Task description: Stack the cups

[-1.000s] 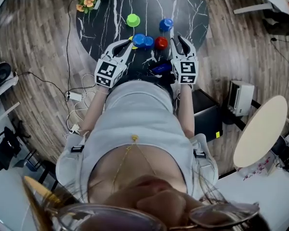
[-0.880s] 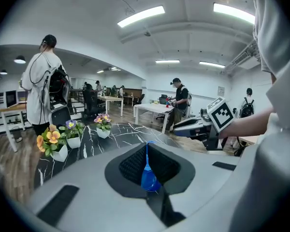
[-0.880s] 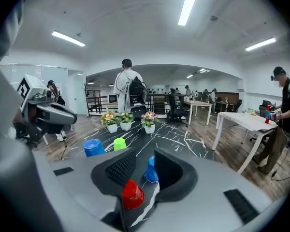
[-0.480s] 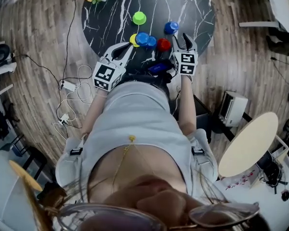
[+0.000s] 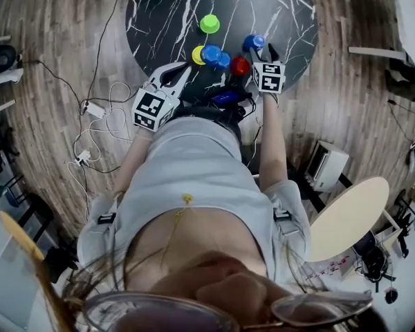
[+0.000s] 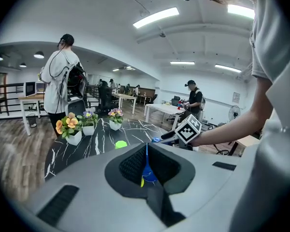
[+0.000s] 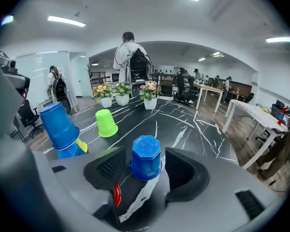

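Upside-down cups stand on the black marble table: a green cup, a yellow cup, two blue cups close together, a red cup and a lone blue cup. My right gripper is open and its jaws have just been opening. In the right gripper view the lone blue cup stands between them, and neither pad presses on it. My left gripper is shut beside the yellow cup. In the left gripper view only slivers of blue and yellow show past its tips.
Flower pots stand at the table's far edge and the green cup before them. A tilted blue cup leans over yellow and blue ones at the left. People stand beyond the table. Cables lie on the wooden floor.
My right gripper has gone forward and down to the lone blue cup and its jaws have spread around it. The left gripper has shifted only slightly.
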The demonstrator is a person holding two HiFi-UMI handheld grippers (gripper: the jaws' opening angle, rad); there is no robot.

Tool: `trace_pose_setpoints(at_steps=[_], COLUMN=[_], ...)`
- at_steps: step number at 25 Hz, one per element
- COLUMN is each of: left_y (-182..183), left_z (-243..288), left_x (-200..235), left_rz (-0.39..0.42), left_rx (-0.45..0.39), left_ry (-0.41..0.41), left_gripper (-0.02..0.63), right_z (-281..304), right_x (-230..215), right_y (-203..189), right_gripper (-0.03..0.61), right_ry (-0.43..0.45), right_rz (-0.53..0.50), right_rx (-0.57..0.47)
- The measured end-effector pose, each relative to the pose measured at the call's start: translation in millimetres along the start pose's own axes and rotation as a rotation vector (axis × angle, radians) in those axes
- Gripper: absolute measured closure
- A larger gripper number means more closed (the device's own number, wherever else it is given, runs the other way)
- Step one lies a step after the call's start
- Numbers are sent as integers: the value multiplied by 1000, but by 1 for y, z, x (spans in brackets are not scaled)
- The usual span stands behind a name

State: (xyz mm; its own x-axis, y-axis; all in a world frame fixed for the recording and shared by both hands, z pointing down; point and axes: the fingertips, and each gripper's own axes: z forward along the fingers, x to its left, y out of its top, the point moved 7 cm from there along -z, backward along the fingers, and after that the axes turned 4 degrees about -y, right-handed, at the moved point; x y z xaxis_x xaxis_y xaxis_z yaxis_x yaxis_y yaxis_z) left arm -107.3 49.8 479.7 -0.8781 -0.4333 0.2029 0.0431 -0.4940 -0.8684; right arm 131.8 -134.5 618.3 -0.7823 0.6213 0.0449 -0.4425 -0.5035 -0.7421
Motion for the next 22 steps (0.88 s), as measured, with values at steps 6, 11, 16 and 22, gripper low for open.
trace_pose_setpoints(at_steps=[6,11,16,22], left_y=[-4,-8,-13,-12], left_z=[-3,-6,-8,-4], left_x=[3,7,11,14], left_rz=[-13,-22,-32,-12], left_rx=[-1,3,4,8], left_ry=[15,24,19,-6], left_gripper=[578,578,578,578], right_z=[23,31,21,-7], right_x=[-1,-1,4,9], right_y=[-2,0,10,25], right_gripper=[336,345,347,347], right_ry=[2,-11,2,9], right_rz=[21,13,-1,-25], right_rx=[27,47,12,-44])
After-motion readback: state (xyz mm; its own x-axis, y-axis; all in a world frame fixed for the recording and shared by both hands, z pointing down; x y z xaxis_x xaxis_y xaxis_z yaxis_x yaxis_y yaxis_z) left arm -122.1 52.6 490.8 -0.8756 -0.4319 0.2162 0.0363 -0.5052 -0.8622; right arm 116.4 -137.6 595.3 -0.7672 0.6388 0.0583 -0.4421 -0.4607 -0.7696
